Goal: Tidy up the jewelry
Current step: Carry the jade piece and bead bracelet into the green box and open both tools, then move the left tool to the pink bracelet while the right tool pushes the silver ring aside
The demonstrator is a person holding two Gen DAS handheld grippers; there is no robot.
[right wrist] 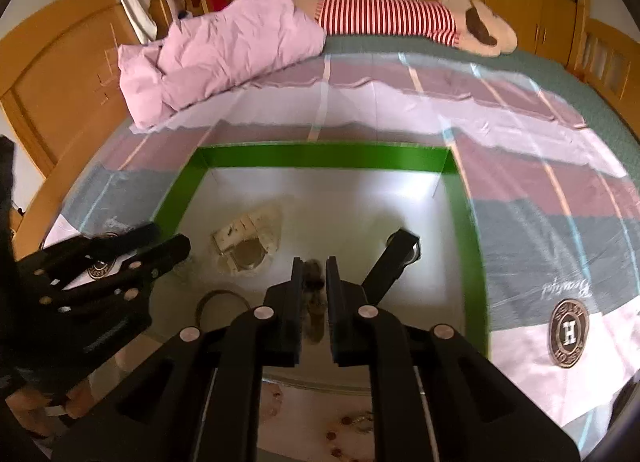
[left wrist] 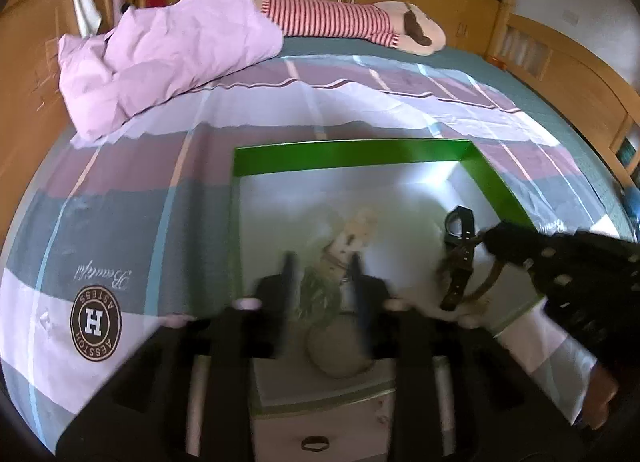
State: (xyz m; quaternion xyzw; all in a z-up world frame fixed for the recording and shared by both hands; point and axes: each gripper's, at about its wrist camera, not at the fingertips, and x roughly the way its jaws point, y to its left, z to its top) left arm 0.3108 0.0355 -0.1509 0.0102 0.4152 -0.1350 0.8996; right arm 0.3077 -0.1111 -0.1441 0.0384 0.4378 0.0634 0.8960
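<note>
The left gripper (left wrist: 322, 282) hovers low over the green-walled box (left wrist: 352, 153) on the bed (left wrist: 120, 189), its fingers apart with nothing between them, though motion blur softens the tips. In this left wrist view a dark strap with a buckle (left wrist: 458, 246), likely a watch or bracelet, hangs from the right gripper (left wrist: 494, 240) over the box's right side, and a thin ring-shaped bangle (left wrist: 340, 346) lies on the pale floor of the box below the left fingers. In the right wrist view the right gripper (right wrist: 314, 286) is clamped on a small brownish part of the strap, whose black end (right wrist: 394, 262) trails forward over the box floor; a pale beaded piece (right wrist: 244, 242) rests further in. The step looks like placing the strap into the box. Next, lower it until it settles, then part the fingers, clear of the beaded piece.
</note>
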